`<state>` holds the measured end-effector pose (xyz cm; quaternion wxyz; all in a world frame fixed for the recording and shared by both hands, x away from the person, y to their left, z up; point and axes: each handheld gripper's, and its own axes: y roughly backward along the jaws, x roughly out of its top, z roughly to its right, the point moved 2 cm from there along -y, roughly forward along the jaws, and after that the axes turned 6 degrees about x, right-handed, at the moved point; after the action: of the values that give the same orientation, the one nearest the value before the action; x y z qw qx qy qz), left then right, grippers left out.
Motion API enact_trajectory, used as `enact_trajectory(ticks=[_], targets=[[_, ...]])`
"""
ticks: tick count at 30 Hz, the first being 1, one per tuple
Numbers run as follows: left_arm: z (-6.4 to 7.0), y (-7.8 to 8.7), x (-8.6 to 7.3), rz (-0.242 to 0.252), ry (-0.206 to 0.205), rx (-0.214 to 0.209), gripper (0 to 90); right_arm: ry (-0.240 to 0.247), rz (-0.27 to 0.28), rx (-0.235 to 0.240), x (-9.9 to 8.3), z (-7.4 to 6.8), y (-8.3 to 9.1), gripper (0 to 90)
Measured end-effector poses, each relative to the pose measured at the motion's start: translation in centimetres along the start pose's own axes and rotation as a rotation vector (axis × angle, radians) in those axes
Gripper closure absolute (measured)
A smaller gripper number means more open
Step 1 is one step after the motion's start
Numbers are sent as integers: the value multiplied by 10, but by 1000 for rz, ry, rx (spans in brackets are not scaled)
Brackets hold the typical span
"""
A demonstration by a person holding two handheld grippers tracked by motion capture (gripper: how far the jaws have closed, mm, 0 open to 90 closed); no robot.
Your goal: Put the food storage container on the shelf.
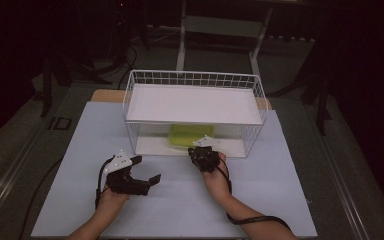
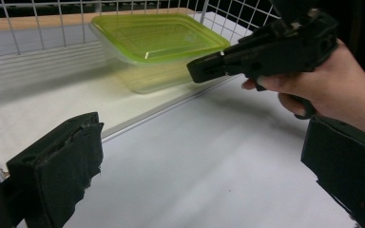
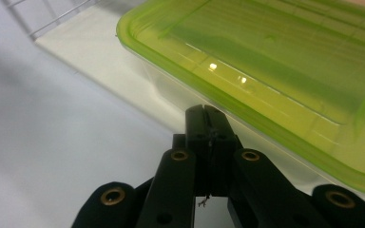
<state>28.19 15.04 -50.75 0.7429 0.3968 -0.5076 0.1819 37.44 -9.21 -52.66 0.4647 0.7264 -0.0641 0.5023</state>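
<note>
Right claw [image 3: 206, 124], pressed together, points at the green-lidded container [image 3: 285, 61] in the wire basket [image 1: 139, 82]; left claw [image 1: 145, 170] hovers spread over the table [image 1: 270, 195]

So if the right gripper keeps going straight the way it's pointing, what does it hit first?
Most likely the green-lidded container on the rack's lower shelf. The right gripper, jaws shut, points at its near edge just under the lid rim; depth is hard to judge, but nothing lies between them.
</note>
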Motion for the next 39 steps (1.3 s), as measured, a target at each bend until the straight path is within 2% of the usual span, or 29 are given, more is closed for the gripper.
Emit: enact_trajectory(ticks=[9,21,32,33,38,39], targets=[[1,-1,-2,-11,-2,-3,7,-34,-3,-42,4,18,-10,900],[0,-3,-4,-20,-2,-5,7,-37,10,-77,8,31,-15,900],[1,-3,-5,-22,-1,-9,7,-36,5,-79,8,30,-20,899],[1,-3,-5,-22,0,-9,7,-57,6,-60,8,30,-19,896],[1,-3,-4,-20,0,-8,7,-34,14,-56,8,25,-14,867],[1,-3,-4,-20,-3,-8,7,-41,16,-40,8,24,-10,845]])
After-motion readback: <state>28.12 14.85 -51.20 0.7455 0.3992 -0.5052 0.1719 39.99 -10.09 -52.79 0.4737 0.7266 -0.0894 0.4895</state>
